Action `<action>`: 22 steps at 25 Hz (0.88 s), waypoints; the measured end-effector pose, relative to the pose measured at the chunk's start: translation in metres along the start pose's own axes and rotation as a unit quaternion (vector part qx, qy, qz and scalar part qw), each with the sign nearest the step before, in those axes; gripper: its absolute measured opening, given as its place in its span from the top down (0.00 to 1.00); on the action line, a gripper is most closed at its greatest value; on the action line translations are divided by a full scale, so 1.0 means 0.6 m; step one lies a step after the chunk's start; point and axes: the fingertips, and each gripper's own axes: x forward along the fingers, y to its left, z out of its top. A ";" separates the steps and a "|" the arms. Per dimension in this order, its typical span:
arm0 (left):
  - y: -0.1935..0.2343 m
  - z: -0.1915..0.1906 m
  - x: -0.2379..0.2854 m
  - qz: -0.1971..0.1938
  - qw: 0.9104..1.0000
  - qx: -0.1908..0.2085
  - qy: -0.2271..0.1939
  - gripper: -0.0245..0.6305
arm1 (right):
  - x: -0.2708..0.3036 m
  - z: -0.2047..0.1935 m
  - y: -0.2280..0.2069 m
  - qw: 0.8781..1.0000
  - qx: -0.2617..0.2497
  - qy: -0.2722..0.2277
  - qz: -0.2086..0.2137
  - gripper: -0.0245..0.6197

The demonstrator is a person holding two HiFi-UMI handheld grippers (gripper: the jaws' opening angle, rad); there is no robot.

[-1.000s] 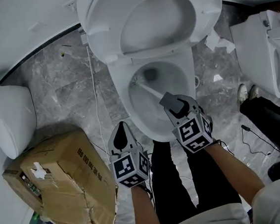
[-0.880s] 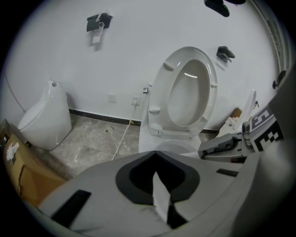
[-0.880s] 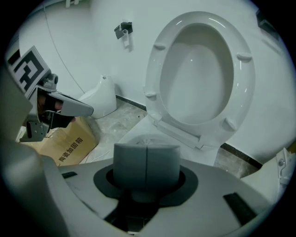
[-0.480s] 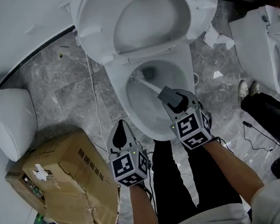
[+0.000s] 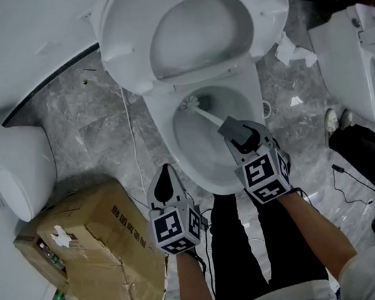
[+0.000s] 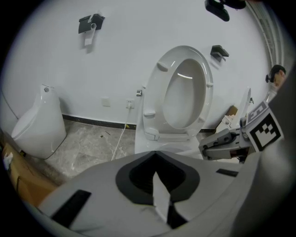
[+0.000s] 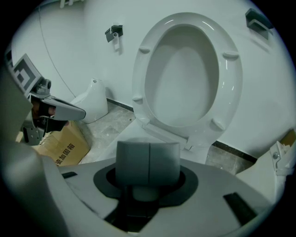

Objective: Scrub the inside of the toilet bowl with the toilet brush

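The white toilet bowl stands with its seat and lid raised. Inside it, the toilet brush head rests against the far left wall, near the dark drain. The white handle slants down to my right gripper, which is shut on it over the bowl's near right side. In the right gripper view the grey pads meet over the handle. My left gripper hangs shut and holding nothing, just outside the bowl's near left rim, apart from it.
A dented cardboard box lies on the marble floor at lower left. A white fixture stands further left, and a second toilet at right. A white cable runs beside the bowl. Black-trousered legs stand below.
The picture has shifted a little with the head camera. The brush head stays at the bowl's far left wall, and both grippers keep their places and states.
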 end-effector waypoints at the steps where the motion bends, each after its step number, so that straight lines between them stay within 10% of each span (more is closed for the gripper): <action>1: -0.001 -0.002 0.002 -0.001 1.000 0.004 0.000 0.93 | -0.001 -0.001 -0.004 1.000 0.007 -0.001 0.000 0.70; 22: -0.112 0.019 0.028 0.000 0.999 0.022 -0.031 0.93 | -0.021 -0.015 -0.096 0.998 0.056 -0.012 -0.010 0.70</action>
